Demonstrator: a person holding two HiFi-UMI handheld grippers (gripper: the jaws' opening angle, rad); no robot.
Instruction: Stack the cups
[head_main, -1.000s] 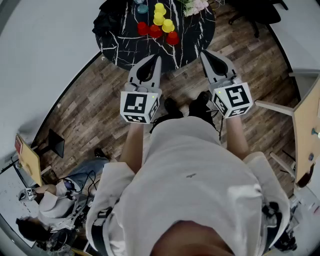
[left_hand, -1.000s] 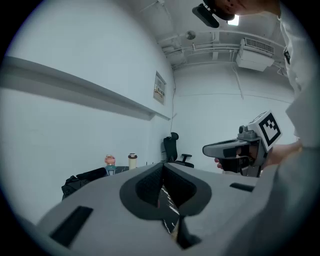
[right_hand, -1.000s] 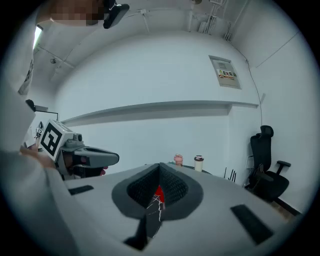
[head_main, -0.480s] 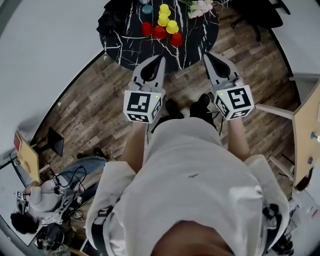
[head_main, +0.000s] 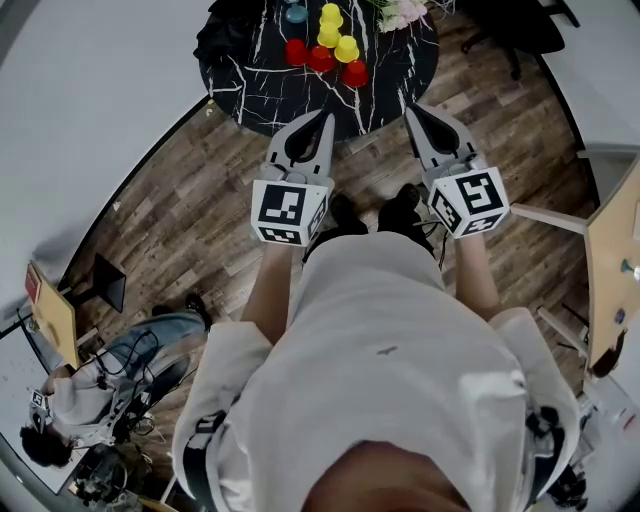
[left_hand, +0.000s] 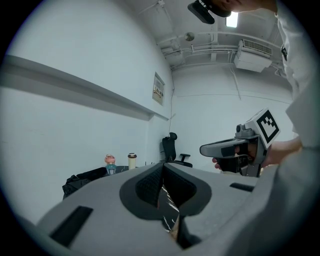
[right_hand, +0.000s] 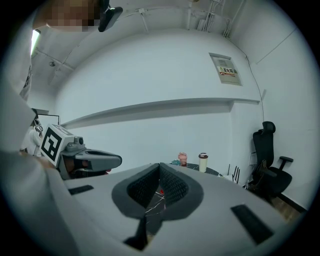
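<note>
Well beyond the fingers (head_main: 322, 140), cups (head_main: 320, 60).

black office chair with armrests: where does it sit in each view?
Head view: black office chair at the top edge, right of centre.
Left gripper view: chair near centre, against the far wall.
Right gripper view: chair far right.
Shared landmark: round black white-veined table, next to the chair in every view.

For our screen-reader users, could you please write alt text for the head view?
A person in a white shirt holds a grey left gripper and right gripper, both shut and empty, pointed toward a round black marbled table bearing red plastic cups and yellow plastic cups.
</note>
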